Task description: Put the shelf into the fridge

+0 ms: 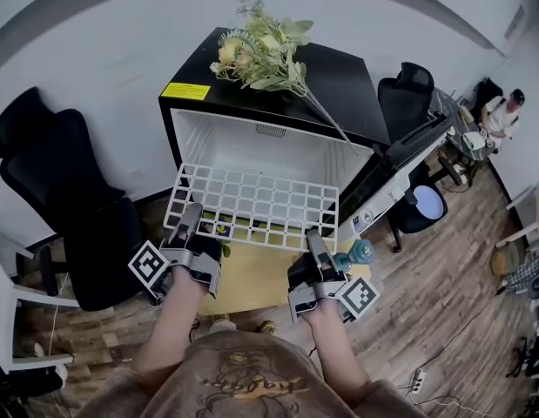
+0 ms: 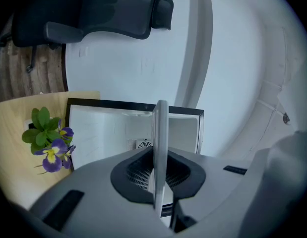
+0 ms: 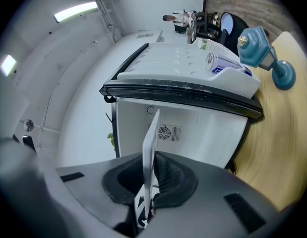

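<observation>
A white wire shelf (image 1: 252, 203) is held level in front of the open black mini fridge (image 1: 339, 77), its far edge at the mouth of the white interior (image 1: 278, 159). My left gripper (image 1: 189, 219) is shut on the shelf's near left edge. My right gripper (image 1: 314, 244) is shut on its near right edge. In the left gripper view the shelf (image 2: 160, 128) runs edge-on out of the shut jaws (image 2: 160, 175) toward the fridge interior (image 2: 103, 133). The right gripper view shows the same: the shelf (image 3: 152, 133) clamped edge-on in the jaws (image 3: 149, 185), pointing into the fridge (image 3: 203, 128).
The fridge door (image 1: 400, 177) stands open to the right, with a can (image 3: 216, 61) in its rack. A bunch of flowers (image 1: 265, 50) lies on the fridge top. Purple flowers (image 2: 51, 150) and a blue lantern-shaped ornament (image 1: 360, 252) sit on the wooden board below. A black office chair (image 1: 69, 198) stands left.
</observation>
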`<state>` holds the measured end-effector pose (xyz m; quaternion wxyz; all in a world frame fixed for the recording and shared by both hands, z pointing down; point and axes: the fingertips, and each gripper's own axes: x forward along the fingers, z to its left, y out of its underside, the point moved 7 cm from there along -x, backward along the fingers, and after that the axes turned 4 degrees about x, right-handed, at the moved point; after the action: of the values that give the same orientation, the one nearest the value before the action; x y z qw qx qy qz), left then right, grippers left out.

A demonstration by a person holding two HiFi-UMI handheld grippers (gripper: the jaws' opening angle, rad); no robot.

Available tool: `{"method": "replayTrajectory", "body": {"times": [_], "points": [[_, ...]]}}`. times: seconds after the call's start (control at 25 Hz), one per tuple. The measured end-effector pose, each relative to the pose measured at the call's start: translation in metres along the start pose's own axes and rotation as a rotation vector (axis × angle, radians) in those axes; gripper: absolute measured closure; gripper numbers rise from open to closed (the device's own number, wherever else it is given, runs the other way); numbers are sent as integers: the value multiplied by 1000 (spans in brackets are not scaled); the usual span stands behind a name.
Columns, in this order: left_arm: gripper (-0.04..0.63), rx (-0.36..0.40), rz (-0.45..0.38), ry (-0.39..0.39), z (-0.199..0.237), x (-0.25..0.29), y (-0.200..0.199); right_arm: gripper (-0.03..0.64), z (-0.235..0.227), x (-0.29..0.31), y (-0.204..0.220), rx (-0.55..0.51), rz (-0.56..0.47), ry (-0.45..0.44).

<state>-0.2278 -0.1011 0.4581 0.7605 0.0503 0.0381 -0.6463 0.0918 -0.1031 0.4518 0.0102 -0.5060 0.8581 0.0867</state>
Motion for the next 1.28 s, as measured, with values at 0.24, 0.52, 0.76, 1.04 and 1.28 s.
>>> {"method": "replayTrajectory", "body": {"times": [0.24, 0.52, 0.76, 1.04, 1.28], "points": [[546, 0, 35, 8, 2, 9, 0, 591, 0, 6, -5, -6, -34, 10], [546, 16, 54, 13, -3, 15, 2, 589, -2, 6, -9, 3, -50, 7], [546, 22, 54, 14, -5, 17, 1, 589, -4, 7, -9, 18, -47, 10], [546, 34, 54, 7, -4, 17, 1, 589, -6, 8, -9, 43, -47, 13], [546, 43, 50, -2, -4, 17, 1, 591, -8, 8, -9, 53, -50, 9]]}}
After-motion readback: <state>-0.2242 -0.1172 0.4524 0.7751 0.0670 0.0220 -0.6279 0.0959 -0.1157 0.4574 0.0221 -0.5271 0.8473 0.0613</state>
